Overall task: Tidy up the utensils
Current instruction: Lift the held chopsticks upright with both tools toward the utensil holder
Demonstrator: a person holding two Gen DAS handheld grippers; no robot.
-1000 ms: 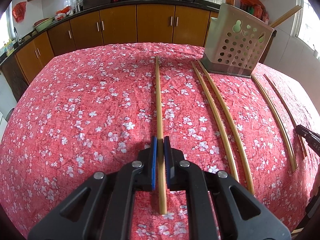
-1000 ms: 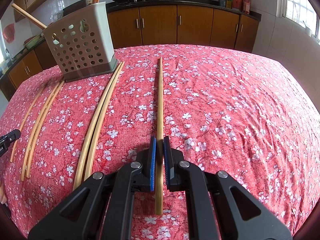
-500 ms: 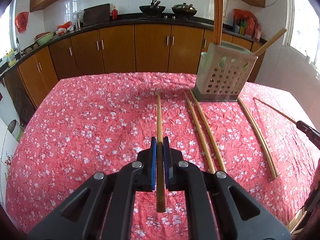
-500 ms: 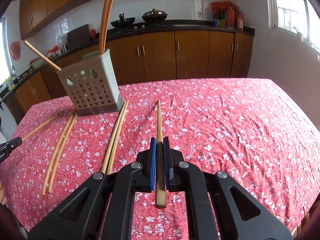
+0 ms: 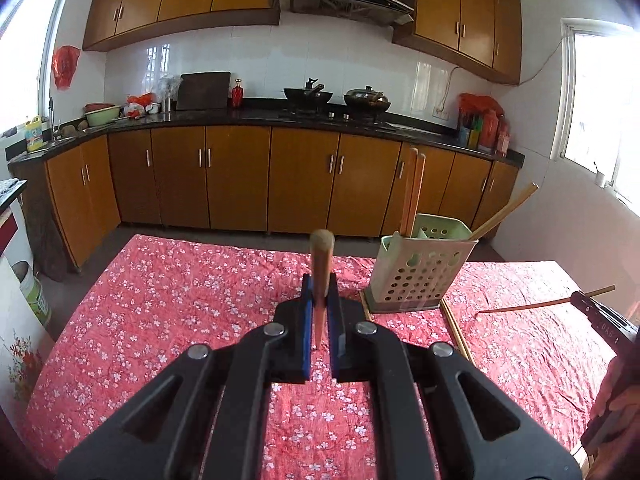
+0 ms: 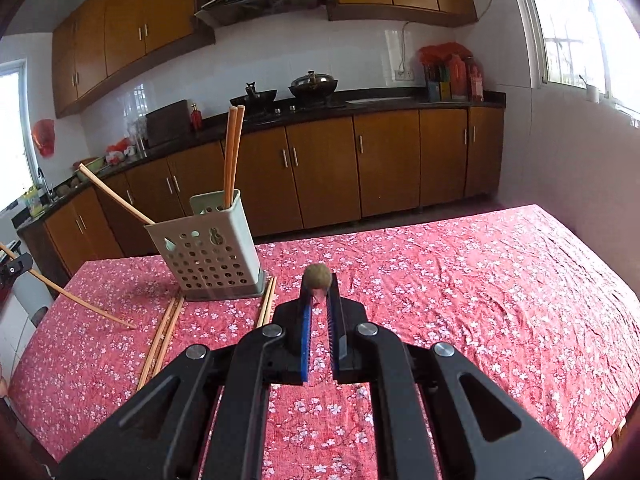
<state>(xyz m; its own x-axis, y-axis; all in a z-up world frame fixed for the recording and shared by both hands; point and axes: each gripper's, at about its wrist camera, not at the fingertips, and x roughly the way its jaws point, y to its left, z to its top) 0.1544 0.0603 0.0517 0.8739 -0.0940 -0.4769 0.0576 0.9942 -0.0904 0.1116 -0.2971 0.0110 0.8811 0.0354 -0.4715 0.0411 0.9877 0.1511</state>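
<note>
Chopsticks are the whole job here, and we've got one pinched in each gripper right now. Our left gripper (image 5: 320, 312) is clamped tight on a chopstick (image 5: 321, 268), blue pads squeezing it on both sides, with the butt end poking out toward the camera's far side, so it looks foreshortened. Same deal on the other hand: the right gripper (image 6: 319, 312) is closed on its own chopstick (image 6: 318, 278), and we mostly see the round end sticking up past the fingertips.

Moving outward, both sticks are clear of the red floral tablecloth (image 5: 180, 312). The perforated holder (image 5: 420, 276) sits ahead and to the right in the left view, ahead and to the left in the right view (image 6: 212, 252), so it's between our two hands. It already has a pair standing upright in it (image 6: 231, 156) plus one leaning out at an angle (image 6: 116, 200). A few loose chopsticks (image 6: 164, 332) lie on the cloth beside the holder's base.

So we'd call this the carry step: picked up, not yet dropped in. Next move looks like swinging each stick over the holder's open top, tipping it closer to vertical and lowering the tip inside before letting go. Probably one hand at a time, since the opening is small and that leaning stick is in the way.
</note>
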